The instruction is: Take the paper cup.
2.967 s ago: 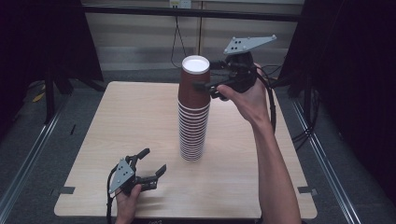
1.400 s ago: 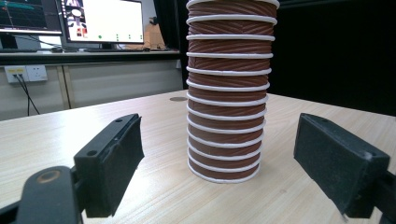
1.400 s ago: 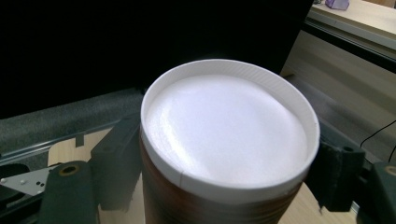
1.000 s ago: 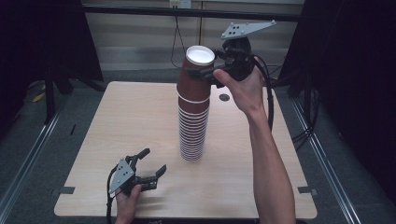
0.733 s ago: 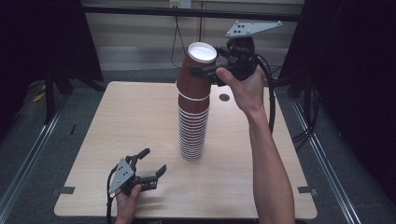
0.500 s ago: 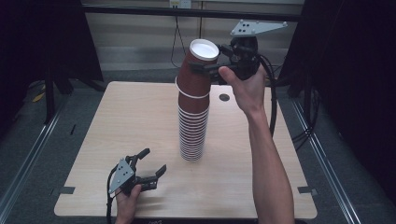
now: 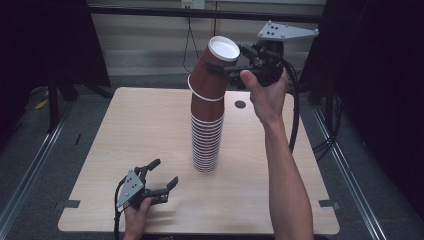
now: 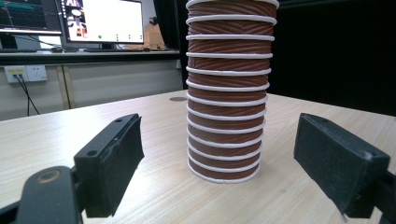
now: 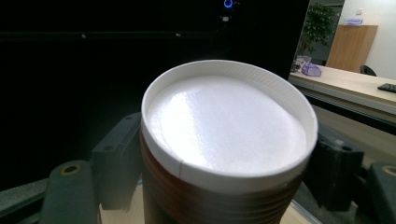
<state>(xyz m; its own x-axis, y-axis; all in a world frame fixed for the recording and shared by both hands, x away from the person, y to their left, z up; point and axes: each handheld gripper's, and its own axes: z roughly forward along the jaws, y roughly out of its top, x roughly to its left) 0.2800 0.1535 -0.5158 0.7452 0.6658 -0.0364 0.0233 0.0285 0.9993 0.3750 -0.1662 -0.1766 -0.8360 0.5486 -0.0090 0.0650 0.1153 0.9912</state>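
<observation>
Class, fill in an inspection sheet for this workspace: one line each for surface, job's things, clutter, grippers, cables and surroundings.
Surface: light wooden table, with a small round dark hole near the far edge.
Job's things: tall stack of brown paper cups, upside down, standing mid-table; top cup tilted and lifted partly off the stack.
Clutter: nothing seen.
Grippers: right claw shut on the top cup's sides; left claw open, holding nothing, low at the near edge, facing the stack.
Cables: black cable trails from the right claw.
Surroundings: dark curtains at both sides, monitors on a desk beyond.
</observation>
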